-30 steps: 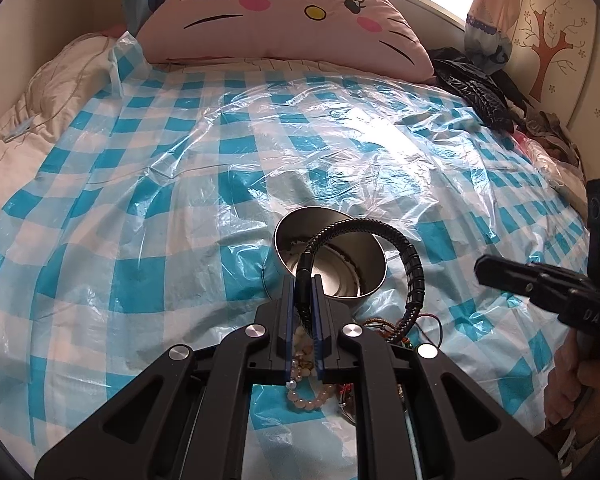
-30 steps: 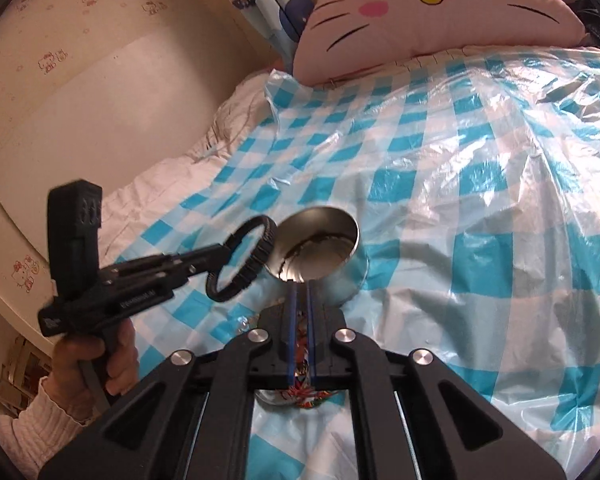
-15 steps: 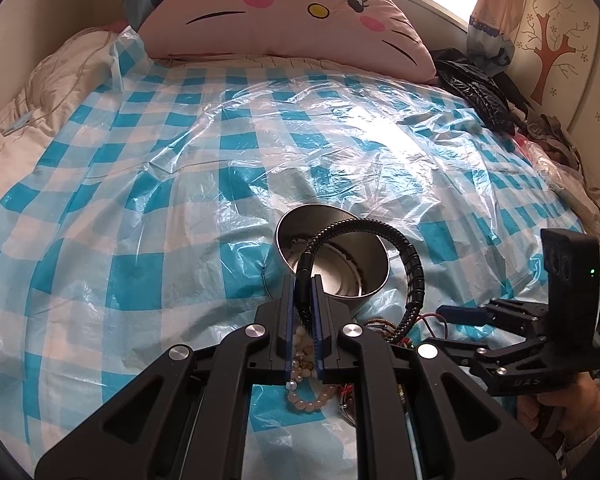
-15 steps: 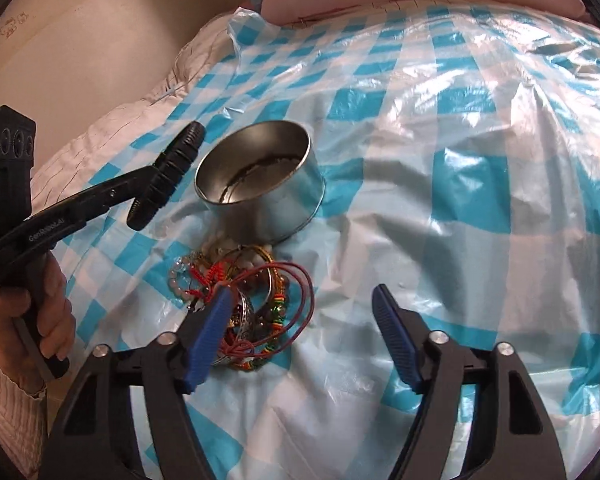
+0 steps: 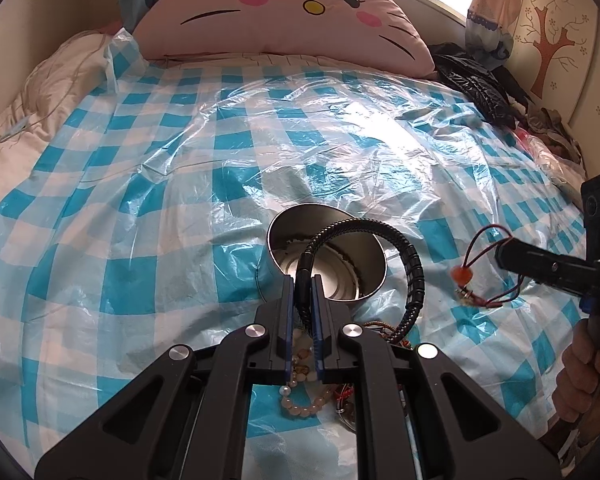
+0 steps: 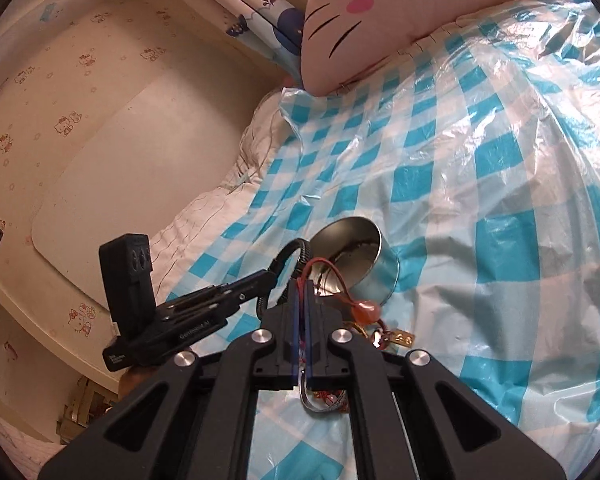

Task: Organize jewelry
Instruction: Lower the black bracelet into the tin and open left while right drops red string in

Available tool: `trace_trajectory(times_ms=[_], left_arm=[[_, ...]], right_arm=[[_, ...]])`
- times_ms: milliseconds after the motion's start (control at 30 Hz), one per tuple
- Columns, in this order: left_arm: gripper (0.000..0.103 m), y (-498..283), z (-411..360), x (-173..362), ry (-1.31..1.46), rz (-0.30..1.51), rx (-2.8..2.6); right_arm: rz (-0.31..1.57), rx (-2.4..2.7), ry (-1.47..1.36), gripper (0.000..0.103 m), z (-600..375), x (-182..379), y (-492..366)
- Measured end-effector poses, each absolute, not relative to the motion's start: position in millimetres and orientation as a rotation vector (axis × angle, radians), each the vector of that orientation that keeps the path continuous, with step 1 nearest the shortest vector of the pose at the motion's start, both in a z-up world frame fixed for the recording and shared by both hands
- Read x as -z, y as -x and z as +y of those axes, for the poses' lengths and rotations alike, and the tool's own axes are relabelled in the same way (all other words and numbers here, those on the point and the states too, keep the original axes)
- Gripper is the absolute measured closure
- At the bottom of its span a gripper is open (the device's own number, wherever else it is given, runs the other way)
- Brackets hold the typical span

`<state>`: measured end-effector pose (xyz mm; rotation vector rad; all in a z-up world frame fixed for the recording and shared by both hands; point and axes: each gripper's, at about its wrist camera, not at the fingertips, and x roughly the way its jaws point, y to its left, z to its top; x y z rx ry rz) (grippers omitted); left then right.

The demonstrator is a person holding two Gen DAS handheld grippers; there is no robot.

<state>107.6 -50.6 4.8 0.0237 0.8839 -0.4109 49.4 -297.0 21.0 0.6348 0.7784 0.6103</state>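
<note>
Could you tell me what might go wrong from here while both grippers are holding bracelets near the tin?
1. The red cord bracelet, pinched by the right gripper, dangles a bead and charms that may snag the black bracelet.
2. The left gripper holds the black bracelet over the tin; its lower end could drag the jewelry pile.

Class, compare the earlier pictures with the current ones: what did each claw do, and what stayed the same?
The right claw opened over the jewelry pile, has just closed on the red cord bracelet and lifted it clear. The left claw stayed shut on the black braided bracelet by the metal tin, which did not move.
</note>
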Motion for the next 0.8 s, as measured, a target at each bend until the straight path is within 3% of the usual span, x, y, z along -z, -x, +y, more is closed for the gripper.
trace_trajectory(times_ms=[367, 800], left_arm=[[0.095, -136, -68, 0, -0.062, 0.89, 0.391], [0.091, -161, -74, 15, -0.089, 0.927, 0.342]], right_arm=[[0.724, -0.601, -0.58, 0.1, -292, -53, -87], [0.758, -0.616, -0.585, 0.1, -267, -37, -132]])
